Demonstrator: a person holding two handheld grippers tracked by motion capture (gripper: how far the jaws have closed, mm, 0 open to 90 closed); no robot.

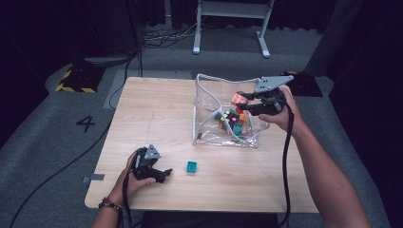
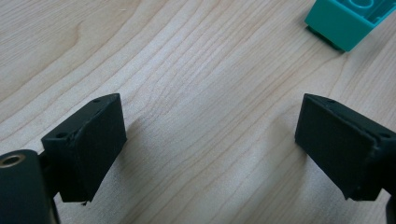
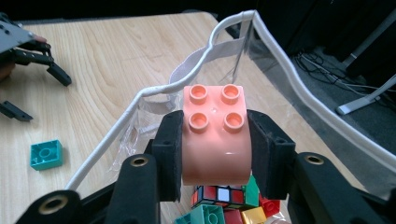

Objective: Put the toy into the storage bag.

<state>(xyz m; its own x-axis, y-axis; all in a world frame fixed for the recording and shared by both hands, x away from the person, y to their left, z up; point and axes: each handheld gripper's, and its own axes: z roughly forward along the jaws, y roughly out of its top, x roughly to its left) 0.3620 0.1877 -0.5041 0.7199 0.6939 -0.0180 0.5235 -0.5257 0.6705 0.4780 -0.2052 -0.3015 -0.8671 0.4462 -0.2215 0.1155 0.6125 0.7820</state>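
While the right gripper [image 3: 214, 140] clamped a smooth, studded salmon brick [image 3: 215, 133] above the clear plastic bag [image 1: 205, 97], the left gripper [image 2: 210, 140] rested apart on the grained wooden bench [image 1: 157, 118] near a teal brick [image 1: 191, 166].

My light wooden table [image 1: 157, 114] carries a clear plastic bag [image 1: 209, 130] of coloured blocks and, near my side, one loose teal block [image 1: 191, 166].

A salmon four-stud brick [image 3: 215, 135] is clamped between the black pads of the right gripper [image 3: 215, 151], above the open clear bag [image 3: 275, 51]. Inside the bag, coloured blocks [image 3: 224, 207] are seen; outside it, a teal brick [image 3: 46, 154] is seen.
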